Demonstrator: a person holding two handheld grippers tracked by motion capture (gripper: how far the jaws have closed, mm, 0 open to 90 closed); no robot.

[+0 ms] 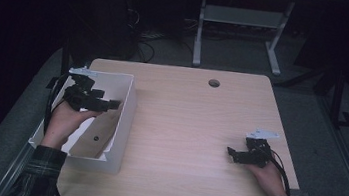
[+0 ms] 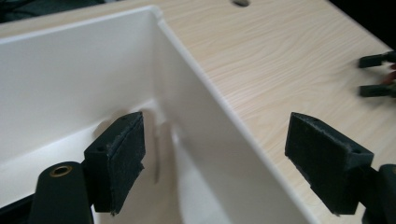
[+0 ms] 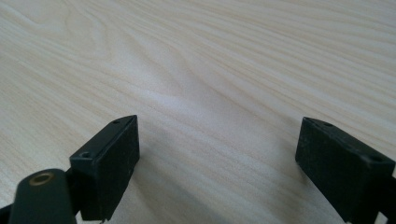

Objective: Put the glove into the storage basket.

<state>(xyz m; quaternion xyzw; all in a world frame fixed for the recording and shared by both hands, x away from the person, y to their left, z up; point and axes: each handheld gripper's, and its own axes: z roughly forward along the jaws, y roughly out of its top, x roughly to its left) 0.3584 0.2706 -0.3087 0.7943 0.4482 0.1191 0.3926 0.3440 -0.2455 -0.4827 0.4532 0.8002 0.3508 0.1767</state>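
A white open bin (image 1: 100, 162) stands on the left part of the light wooden table (image 1: 189, 125). My left gripper (image 1: 114, 104) hovers open at the bin's right side. In the left gripper view this gripper (image 2: 215, 154) straddles the bin's right wall (image 2: 205, 116), one jaw inside the bin and one over the table, with nothing held. My right gripper (image 1: 230, 152) stands open low over the table near its right edge. In the right gripper view its jaws (image 3: 217, 158) stand wide apart over bare wood.
A small dark spot (image 1: 96, 139) lies on the bin's floor; I cannot tell what it is. A round cable hole (image 1: 214, 83) sits near the table's far edge. A desk's white legs (image 1: 199, 35) stand on the floor beyond the table.
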